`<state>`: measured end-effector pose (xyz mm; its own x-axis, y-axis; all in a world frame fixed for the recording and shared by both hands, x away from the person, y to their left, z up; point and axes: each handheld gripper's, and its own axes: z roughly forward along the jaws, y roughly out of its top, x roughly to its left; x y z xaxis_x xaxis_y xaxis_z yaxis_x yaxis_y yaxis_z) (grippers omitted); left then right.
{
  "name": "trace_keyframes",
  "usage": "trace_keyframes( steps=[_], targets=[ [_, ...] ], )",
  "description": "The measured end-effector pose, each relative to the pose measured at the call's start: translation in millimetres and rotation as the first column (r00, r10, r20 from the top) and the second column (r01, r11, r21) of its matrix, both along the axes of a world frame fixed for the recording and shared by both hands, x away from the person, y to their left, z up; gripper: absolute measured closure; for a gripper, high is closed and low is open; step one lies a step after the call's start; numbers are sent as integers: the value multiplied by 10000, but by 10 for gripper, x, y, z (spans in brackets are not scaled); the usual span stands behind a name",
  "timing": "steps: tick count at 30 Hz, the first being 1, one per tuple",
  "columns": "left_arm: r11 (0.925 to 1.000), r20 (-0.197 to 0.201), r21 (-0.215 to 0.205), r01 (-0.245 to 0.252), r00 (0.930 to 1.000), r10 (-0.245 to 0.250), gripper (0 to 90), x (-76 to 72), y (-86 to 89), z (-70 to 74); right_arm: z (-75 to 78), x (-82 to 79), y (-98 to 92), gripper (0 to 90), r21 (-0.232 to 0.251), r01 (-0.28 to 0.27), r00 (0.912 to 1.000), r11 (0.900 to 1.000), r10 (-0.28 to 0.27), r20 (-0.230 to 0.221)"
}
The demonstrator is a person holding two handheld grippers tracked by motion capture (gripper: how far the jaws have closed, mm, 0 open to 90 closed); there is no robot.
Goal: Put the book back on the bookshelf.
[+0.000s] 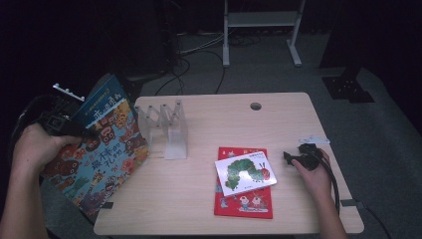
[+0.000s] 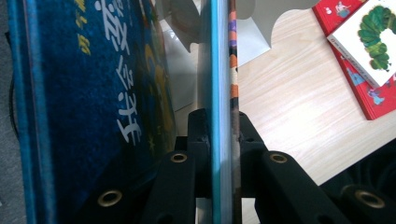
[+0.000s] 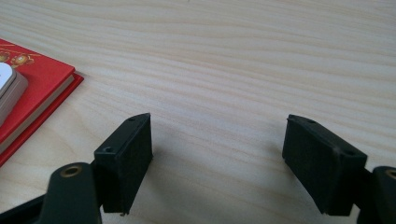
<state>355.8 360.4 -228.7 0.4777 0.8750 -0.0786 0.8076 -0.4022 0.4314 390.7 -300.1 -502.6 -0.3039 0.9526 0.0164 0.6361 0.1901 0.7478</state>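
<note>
Three picture books are in sight, counted from the left with the clear plastic zigzag book rack (image 1: pixel 164 127) as the landmark. Left of the rack, past the edge of the pale wooden table (image 1: pixel 278 117), the left gripper (image 1: pixel 62 124) has its jaws clamped on the edge of the large blue picture book with cartoon monsters on its cover (image 1: pixel 102 149), held up at a tilt; the left gripper view shows the pads squeezing the book's thin edge (image 2: pixel 222 93) (the cover carries big Chinese characters, too small to read with certainty). Right of the rack lie two more books: a flat red hardcover book (image 1: pixel 244 204), and stacked on it a small white book with a green caterpillar (image 1: pixel 245 173). Farthest right of the rack, the right gripper (image 1: pixel 298 158) rests low over bare wood, its jaws parted and holding nothing.
</note>
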Motion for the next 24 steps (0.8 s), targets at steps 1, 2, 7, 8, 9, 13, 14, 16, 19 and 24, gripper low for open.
trace_keyframes(
  steps=[1,2,7,8,9,13,14,16,19,24],
  targets=[
    [10000,28,-11,-51,10000,51,801,5,3,-2,0,0,0,233,-2,1,10000,10000,-1,0],
    [9999,40,-36,-126,9999,126,801,10,-2,-3,0,0,0,233,-1,1,10000,10000,-1,1],
    [9999,-87,87,-102,9999,103,801,54,-69,-6,0,0,0,234,-5,3,10000,10000,-3,2],
    [9999,-112,150,-44,9999,45,802,51,-79,-5,0,0,0,234,-2,5,10000,10000,-5,2],
    [9999,-129,162,-30,9999,32,801,45,-81,-6,0,0,0,234,-4,5,10000,10000,-5,1],
    [9998,-168,151,-102,9998,104,801,-1,-38,-14,0,0,0,234,-2,1,10000,10000,-1,3],
    [9998,-161,139,-138,9998,140,801,-11,-23,-13,0,0,0,234,-1,5,10000,10000,-5,2],
    [9997,-146,91,-247,9996,248,801,-19,2,-17,0,0,0,234,-2,3,10000,10000,-3,3],
    [9994,-46,136,-325,9995,326,801,-11,14,-16,0,0,0,234,-4,3,10000,10000,-3,2],
    [9975,177,102,-698,9974,697,801,51,-11,-23,0,0,0,235,-2,5,10000,10000,-5,2]
  ],
)
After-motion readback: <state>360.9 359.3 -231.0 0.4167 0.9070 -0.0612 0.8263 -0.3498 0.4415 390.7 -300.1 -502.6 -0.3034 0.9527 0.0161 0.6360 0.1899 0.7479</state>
